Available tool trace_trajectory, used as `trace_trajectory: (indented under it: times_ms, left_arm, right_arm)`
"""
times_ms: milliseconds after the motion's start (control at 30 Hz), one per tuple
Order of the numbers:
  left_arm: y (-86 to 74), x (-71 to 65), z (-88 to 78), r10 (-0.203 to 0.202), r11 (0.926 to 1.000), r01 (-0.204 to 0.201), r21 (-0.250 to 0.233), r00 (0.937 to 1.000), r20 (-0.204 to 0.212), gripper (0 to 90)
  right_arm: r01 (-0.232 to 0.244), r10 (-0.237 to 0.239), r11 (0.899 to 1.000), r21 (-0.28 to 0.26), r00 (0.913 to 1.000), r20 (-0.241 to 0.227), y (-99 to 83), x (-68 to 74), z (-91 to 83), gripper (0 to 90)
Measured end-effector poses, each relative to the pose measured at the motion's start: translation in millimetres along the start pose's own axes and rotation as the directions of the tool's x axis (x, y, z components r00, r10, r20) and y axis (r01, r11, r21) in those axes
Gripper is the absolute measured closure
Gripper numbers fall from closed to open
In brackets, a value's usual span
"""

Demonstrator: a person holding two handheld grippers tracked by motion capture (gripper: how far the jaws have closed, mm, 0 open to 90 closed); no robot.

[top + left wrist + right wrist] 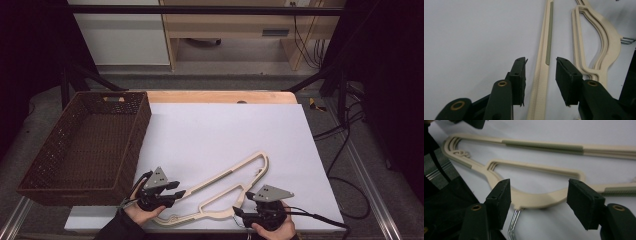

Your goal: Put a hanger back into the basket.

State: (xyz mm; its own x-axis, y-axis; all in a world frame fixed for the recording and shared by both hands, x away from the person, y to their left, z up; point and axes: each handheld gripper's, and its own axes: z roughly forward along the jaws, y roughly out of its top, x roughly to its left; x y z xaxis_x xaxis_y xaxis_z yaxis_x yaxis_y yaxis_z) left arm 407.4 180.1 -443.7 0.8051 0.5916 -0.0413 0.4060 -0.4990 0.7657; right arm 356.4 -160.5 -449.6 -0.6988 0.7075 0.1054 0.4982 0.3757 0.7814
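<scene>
step: grip hanger (pixel 220 192) | left gripper (pixel 177 192) spread astride long bar | right gripper (pixel 241 210) spread around neck, possibly touching | close squarely, lift level toward basket (pixel 65 187) at 10 o'clock

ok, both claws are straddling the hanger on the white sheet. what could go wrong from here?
1. The left claw straddles only the thin lower bar of the hanger, pads not yet touching; a grip there may twist or slip.
2. The right claw sits at the neck, right above the metal hook; a pad could catch the wire.
3. The basket overhangs the table edge; a careless drop-in might tip it.
</scene>
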Motion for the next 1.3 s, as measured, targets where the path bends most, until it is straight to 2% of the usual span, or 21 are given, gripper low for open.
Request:
trace_trajectory:
  times_ms: [100,167,333,367,467,500,533,567,600,700,767,800,833,1000,1033,1167,1200,1300]
  left_arm:
    - [0.3,0.0,-1.5,-0.002,0.9999,0.002,-0.012,0.9999,-0.011,57.6]
    - [0.6,0.4,-3.7,-0.016,0.9992,0.015,-0.037,0.9998,-0.014,56.0]
    - [1.3,1.4,-7.7,-0.030,0.9970,0.029,-0.073,0.9992,-0.024,50.6]
    - [1.3,1.4,-7.7,-0.030,0.9970,0.029,-0.073,0.9992,-0.024,49.6]
    - [1.5,2.8,-10.3,-0.052,0.9934,0.048,-0.104,0.9982,-0.030,45.0]
    - [1.5,2.8,-10.3,-0.052,0.9934,0.048,-0.104,0.9982,-0.030,43.1]
    - [1.5,3.3,-11.3,-0.060,0.9914,0.055,-0.118,0.9976,-0.034,41.4]
    - [1.5,3.3,-11.3,-0.060,0.9914,0.055,-0.118,0.9976,-0.034,40.0]
    - [1.8,3.6,-12.3,-0.063,0.9903,0.058,-0.126,0.9974,-0.035,38.5]
    - [2.1,2.6,-12.9,-0.069,0.9872,0.063,-0.146,0.9969,-0.036,35.0]
    - [2.3,2.2,-13.2,-0.070,0.9864,0.064,-0.151,0.9969,-0.036,33.7]
    - [2.4,2.0,-13.4,-0.071,0.9860,0.065,-0.154,0.9967,-0.038,33.6]
    - [2.5,1.8,-13.5,-0.072,0.9858,0.065,-0.155,0.9967,-0.039,33.4]
    - [3.1,0.5,-14.6,-0.072,0.9846,0.065,-0.163,0.9966,-0.039,32.6]
    - [3.1,0.5,-14.6,-0.072,0.9846,0.065,-0.163,0.9966,-0.039,32.5]
    - [4.9,-4.0,-14.2,-0.061,0.9850,0.056,-0.163,0.9978,-0.027,31.6]
    - [5.6,-5.5,-14.0,-0.058,0.9851,0.054,-0.163,0.9980,-0.024,31.3]
    - [8.0,-12.1,-12.4,-0.043,0.9860,0.041,-0.162,0.9991,-0.008,30.0]
  right_arm:
    - [-0.004,0.005,0.999,0.031,0.9999,-0.013,-6.8,7.0,3.7,42.8]
    - [0.004,-0.003,0.999,0.047,0.9996,-0.026,-10.6,10.3,4.8,47.3]
    - [0.010,-0.008,0.997,0.081,0.9996,-0.027,-16.8,14.9,6.1,61.4]
    - [0.010,-0.008,0.997,0.081,0.9996,-0.027,-16.8,14.9,6.1,61.4]
    - [-0.012,0.016,0.992,0.124,0.9993,-0.032,-20.7,18.1,11.1,69.3]
    - [-0.012,0.016,0.992,0.124,0.9993,-0.032,-20.7,18.1,11.1,69.3]
    - [-0.019,0.023,0.992,0.126,0.9991,-0.036,-21.0,17.6,11.5,73.9]
    - [-0.019,0.023,0.992,0.126,0.9991,-0.036,-21.0,17.6,11.5,73.9]
    - [-0.035,0.041,0.991,0.128,0.9981,-0.046,-20.7,18.6,10.9,78.8]
    - [-0.046,0.054,0.989,0.138,0.9970,-0.056,-20.8,18.3,12.2,84.5]
    - [-0.050,0.058,0.989,0.140,0.9969,-0.053,-20.9,18.0,12.3,85.9]
    - [-0.076,0.084,0.987,0.143,0.9952,-0.050,-20.3,19.2,11.8,86.4]
    - [-0.071,0.079,0.988,0.139,0.9958,-0.047,-20.2,18.3,11.6,86.8]
    - [-0.126,0.132,0.982,0.141,0.9907,-0.035,-18.1,18.5,10.5,88.0]
    - [-0.117,0.122,0.984,0.137,0.9922,-0.025,-18.1,17.2,10.4,88.2]
    - [-0.157,0.160,0.980,0.126,0.9869,-0.015,-15.5,16.7,7.9,88.8]
    - [-0.144,0.146,0.982,0.121,0.9893,-0.008,-15.4,15.0,7.6,88.8]
    - [-0.176,0.178,0.978,0.111,0.9841,-0.009,-12.4,15.0,5.3,89.0]
